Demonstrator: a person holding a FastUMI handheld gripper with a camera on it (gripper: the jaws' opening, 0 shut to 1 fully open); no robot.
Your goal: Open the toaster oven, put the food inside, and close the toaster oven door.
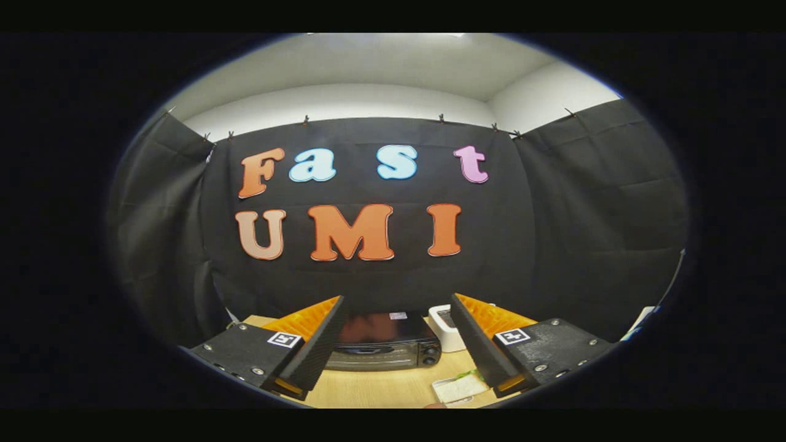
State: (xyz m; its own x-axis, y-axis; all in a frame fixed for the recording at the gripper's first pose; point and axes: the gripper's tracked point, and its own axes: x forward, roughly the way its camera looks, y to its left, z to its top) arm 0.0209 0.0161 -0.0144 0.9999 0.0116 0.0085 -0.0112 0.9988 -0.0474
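A black toaster oven point(384, 344) stands on the wooden table point(381, 387) beyond my fingers, its door shut and its knobs on its right side. The food, a pale flat piece with a bit of green point(459, 387), lies on the table in front of the oven, close to my right finger. My gripper point(396, 334) hangs high above the table, open, with a wide gap and nothing between its fingers. The left finger point(313, 350) covers the oven's left end.
A small white appliance point(446, 325) stands to the right of the oven, partly behind my right finger. Black cloth walls close the booth at the back and both sides.
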